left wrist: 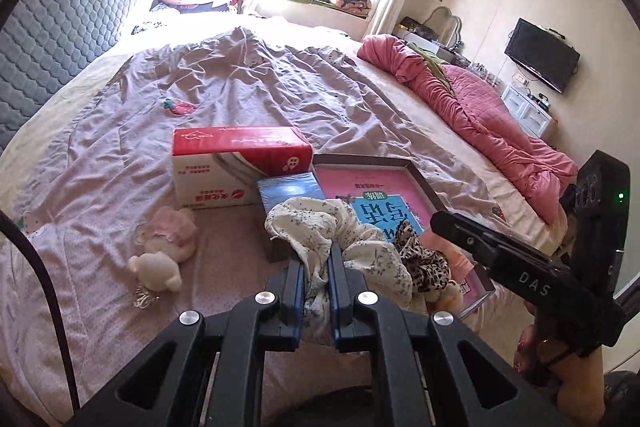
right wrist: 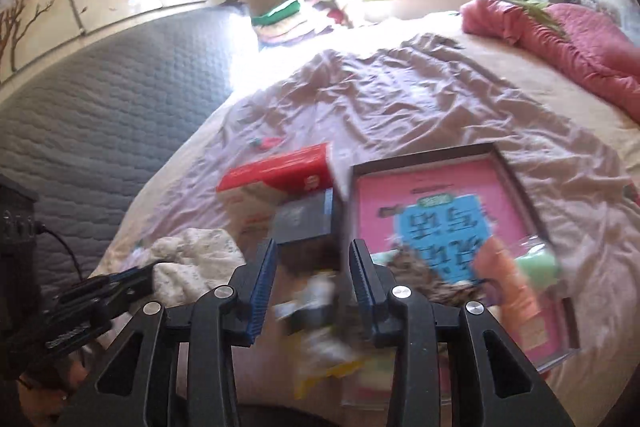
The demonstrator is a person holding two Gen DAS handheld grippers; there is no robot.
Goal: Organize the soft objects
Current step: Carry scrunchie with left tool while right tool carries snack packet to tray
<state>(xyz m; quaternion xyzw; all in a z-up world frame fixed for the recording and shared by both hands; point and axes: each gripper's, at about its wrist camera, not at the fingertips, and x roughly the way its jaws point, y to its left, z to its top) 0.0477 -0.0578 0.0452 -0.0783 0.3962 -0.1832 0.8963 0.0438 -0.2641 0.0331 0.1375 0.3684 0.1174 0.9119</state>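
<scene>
bed (left wrist: pixel 120 115) | on it: red-white box (left wrist: pixel 224 167), tray (left wrist: pixel 424 187), plush toy (left wrist: pixel 160 255)

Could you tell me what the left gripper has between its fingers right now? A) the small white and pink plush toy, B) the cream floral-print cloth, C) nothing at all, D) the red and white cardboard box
B: in the left wrist view the left gripper is clamped shut on the bunched cream floral-print cloth, while the small white and pink plush toy lies apart on the bedsheet.

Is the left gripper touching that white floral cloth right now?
Touching. The left wrist view shows the left gripper with its jaws closed on the white floral cloth, fabric bunched between the blue pads.
</scene>
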